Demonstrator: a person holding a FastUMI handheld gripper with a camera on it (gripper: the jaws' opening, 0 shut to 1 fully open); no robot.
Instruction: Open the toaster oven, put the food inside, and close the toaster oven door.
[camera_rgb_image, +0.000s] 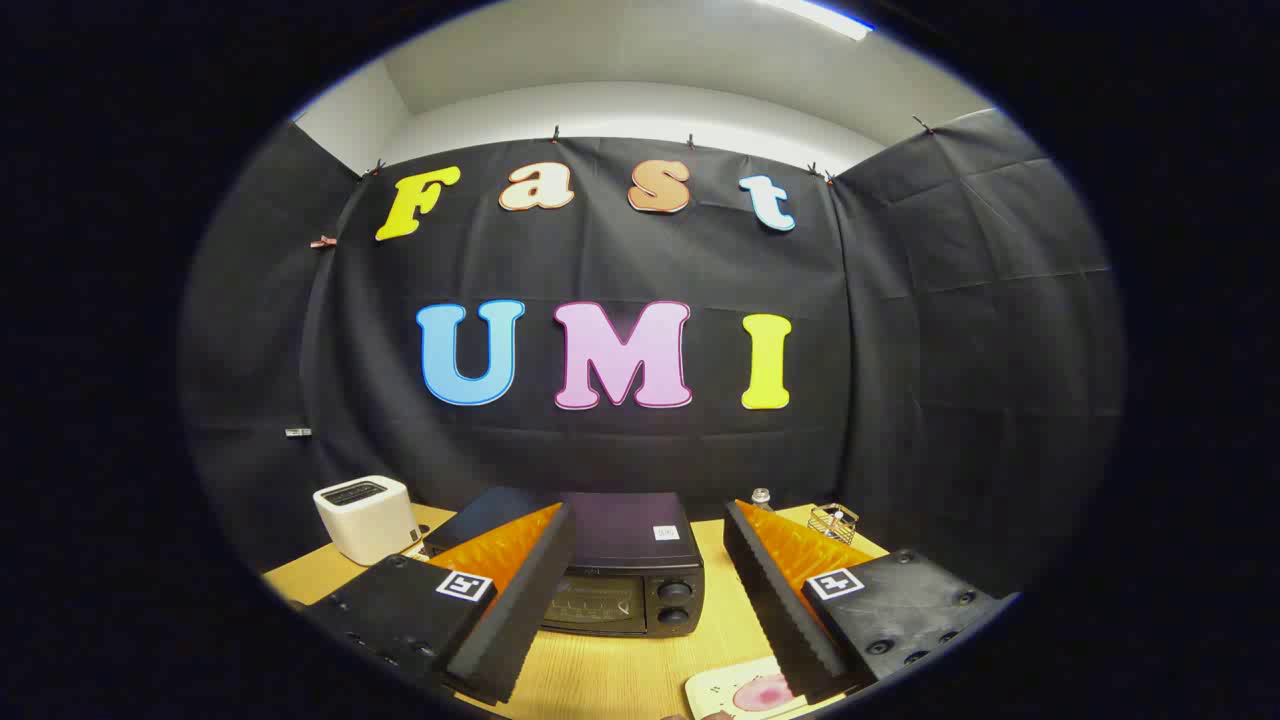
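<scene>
A black toaster oven (622, 572) stands on the wooden table (620, 680) just ahead of my fingers, its glass door shut and two knobs on its right side. My gripper (650, 600) is open, its fingers spread wide with nothing between them, held above the table in front of the oven. Close by the right finger lies a pale plate (725, 692) with a pinkish piece of food (762, 692) on it, partly hidden by that finger.
A white bread toaster (365, 517) stands left of the oven. Beyond the right finger, a small wire basket (833, 520) and a small bottle top (762, 495) sit near the back of the table. Black cloth walls close the booth behind.
</scene>
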